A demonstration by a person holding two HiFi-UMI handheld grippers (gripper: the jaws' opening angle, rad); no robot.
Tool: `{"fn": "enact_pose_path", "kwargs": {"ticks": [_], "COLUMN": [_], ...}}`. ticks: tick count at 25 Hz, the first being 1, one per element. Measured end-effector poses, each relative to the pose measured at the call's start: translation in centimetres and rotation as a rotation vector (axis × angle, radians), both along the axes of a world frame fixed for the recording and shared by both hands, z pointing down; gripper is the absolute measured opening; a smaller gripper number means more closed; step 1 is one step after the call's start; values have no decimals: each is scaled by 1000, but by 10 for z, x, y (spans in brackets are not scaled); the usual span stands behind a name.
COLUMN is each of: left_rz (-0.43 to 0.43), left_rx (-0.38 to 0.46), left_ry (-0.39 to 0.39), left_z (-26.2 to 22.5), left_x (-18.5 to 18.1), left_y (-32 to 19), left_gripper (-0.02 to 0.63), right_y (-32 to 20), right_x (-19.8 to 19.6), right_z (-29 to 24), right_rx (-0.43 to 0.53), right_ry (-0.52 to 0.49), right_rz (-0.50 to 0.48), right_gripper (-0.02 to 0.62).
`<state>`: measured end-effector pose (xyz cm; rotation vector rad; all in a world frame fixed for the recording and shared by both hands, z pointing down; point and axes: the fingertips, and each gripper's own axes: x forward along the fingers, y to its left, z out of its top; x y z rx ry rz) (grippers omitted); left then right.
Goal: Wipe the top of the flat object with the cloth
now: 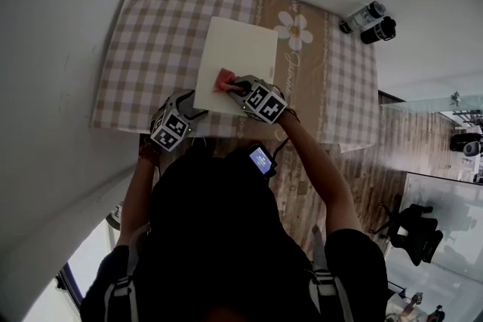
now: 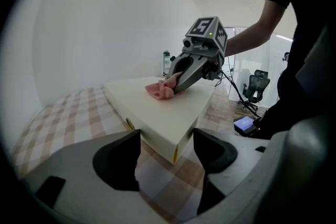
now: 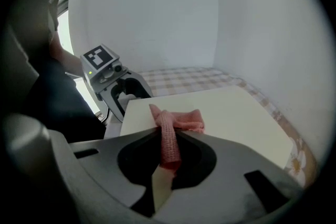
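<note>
A flat cream box (image 1: 240, 56) lies on the checked tablecloth (image 1: 151, 49). On its near edge sits a crumpled pink cloth (image 1: 224, 80), with my right gripper (image 1: 237, 86) shut on it. In the right gripper view a strip of the cloth (image 3: 168, 136) runs back between the jaws, and the bundle rests on the box top (image 3: 231, 113). My left gripper (image 1: 190, 115) stands open at the box's near left corner (image 2: 176, 152), which lies just ahead of the gap between the jaws. The left gripper view shows the right gripper (image 2: 181, 77) pressing the cloth (image 2: 160, 91) down.
Two dark bottles (image 1: 370, 21) stand on the floor beyond the table's far right corner. A daisy print (image 1: 293, 29) marks the tablecloth past the box. White walls close in on the left and far side. A small lit screen (image 1: 261, 159) hangs near the person's chest.
</note>
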<state>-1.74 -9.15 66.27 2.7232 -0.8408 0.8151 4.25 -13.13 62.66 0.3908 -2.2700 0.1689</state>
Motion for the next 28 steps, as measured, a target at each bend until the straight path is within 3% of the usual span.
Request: {"fn": "enact_pose_path", "kwargs": {"ticks": [14,19,21,23,28], "left_rz": [7,-1,-6,-5,-10], "left_rx": [-1,-14,-27,-28,-34], "left_ry": [1,12,14,-8,6], "left_z": [0,4,6,8,8], "left_x": [2,-1,-1,-2,-1], "left_y": [1,1,3,3,4], "left_gripper": [331,331,331,328,325], "right_y": [56,78,66,34,-68], "right_x": [-11,-19,-19,-12,36], "right_z": [-4,-6,-20,-35,-44], "right_rx": [-59,-145,-193,-176,-26], "right_ry": [-18,-63,-185,-280,-262], "right_rz": [-78,-144,-82,22,198], "right_gripper": [23,23,25,25,25]}}
